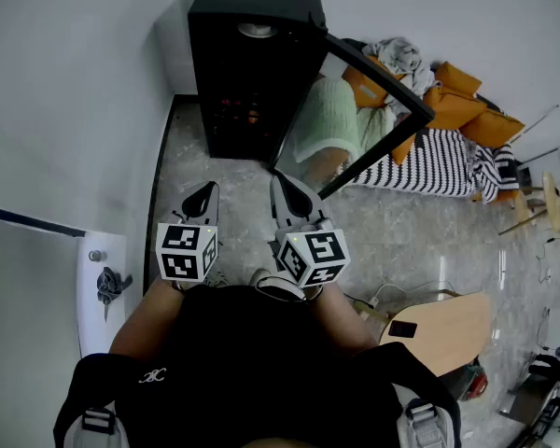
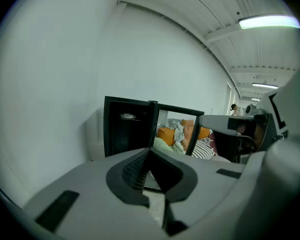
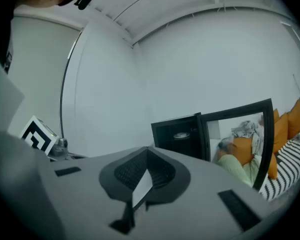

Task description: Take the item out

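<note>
A black cabinet (image 1: 252,63) stands against the wall with its glass door (image 1: 373,110) swung open to the right. A pale round dish (image 1: 257,30) sits on its upper shelf, and something orange-red (image 1: 243,112) shows lower inside. My left gripper (image 1: 203,199) and right gripper (image 1: 285,194) are side by side over the floor, short of the cabinet, both shut with nothing between the fingers. The left gripper view shows the cabinet (image 2: 127,131) and the dish (image 2: 128,116) beyond the left gripper (image 2: 150,151). In the right gripper view the dish (image 3: 181,135) lies past the right gripper (image 3: 147,149).
Behind the open door is a sofa (image 1: 448,147) with orange cushions, a striped cover and a green blanket (image 1: 327,119). A round wooden table (image 1: 448,329) with a dark phone stands at lower right. A white ledge (image 1: 103,287) lies along the left wall.
</note>
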`<action>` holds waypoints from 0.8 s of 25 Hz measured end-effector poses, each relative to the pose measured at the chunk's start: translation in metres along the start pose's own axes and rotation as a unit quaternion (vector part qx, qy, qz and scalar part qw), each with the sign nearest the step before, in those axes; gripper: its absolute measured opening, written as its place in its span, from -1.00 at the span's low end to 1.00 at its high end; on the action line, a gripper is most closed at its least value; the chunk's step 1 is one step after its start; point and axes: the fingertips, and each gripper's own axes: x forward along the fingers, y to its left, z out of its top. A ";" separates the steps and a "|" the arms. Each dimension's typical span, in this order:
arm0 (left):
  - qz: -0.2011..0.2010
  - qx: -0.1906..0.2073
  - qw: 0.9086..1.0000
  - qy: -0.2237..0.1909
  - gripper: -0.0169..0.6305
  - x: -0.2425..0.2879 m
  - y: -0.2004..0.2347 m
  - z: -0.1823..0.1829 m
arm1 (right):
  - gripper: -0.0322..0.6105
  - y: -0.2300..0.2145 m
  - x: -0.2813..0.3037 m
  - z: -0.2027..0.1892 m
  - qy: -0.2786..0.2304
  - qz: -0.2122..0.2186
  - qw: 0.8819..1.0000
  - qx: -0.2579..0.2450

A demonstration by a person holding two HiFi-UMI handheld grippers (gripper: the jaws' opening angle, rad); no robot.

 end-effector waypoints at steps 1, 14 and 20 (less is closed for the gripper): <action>0.002 0.000 1.000 -0.002 -0.94 0.000 0.001 0.000 | -0.88 0.001 0.002 0.000 -0.001 0.003 1.000 -0.006; -0.013 0.007 1.000 -0.010 -0.94 0.011 0.019 0.008 | -0.88 0.009 0.024 0.000 -0.005 -0.010 1.000 -0.008; -0.024 0.014 1.000 -0.010 -0.94 0.013 0.042 0.008 | -0.88 0.018 0.044 -0.003 0.009 -0.028 1.000 -0.008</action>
